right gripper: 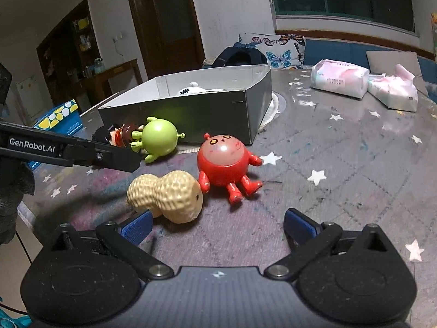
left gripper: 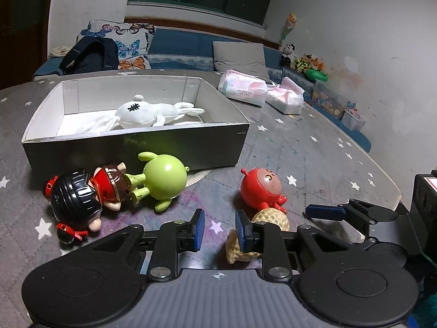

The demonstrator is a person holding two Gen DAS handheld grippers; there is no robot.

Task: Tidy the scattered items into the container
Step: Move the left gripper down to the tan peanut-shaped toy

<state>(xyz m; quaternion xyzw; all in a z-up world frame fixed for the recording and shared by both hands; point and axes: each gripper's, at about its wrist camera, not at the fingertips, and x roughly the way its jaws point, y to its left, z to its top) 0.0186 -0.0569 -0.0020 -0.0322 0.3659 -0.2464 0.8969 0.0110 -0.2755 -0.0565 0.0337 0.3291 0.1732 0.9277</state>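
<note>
Four toys lie loose on the counter [right gripper: 341,164] in front of the box [left gripper: 136,142], which already holds one white cloth toy [left gripper: 153,112].

Left to right in the left wrist view: one doll with black hair [left gripper: 82,199], lying on its side; one green round figure [left gripper: 164,180], touching the doll's feet and just beside the box wall; one red round figure [left gripper: 262,188], apart from the green one; one peanut-shaped toy [left gripper: 262,232], touching the red figure on its near side. Two soft tissue packs [left gripper: 245,87] lie at the far right, well apart from the toys.

The left gripper [left gripper: 220,231] has its jaws set narrow with nothing between them. The peanut sits partly behind its right finger, not in the gap.

The right gripper [right gripper: 218,227] has its jaws wide and empty. The peanut [right gripper: 166,194] lies just ahead of them, offset toward the left finger [right gripper: 136,228], which is near its end. Its long axis runs roughly across the view, slanting slightly toward the camera at the right end, with the waist left of the gap's centre.

Judgement: both grippers are close to the peanut. The right, open wide, appears better placed; a small shift left would be needed to centre it.
</note>
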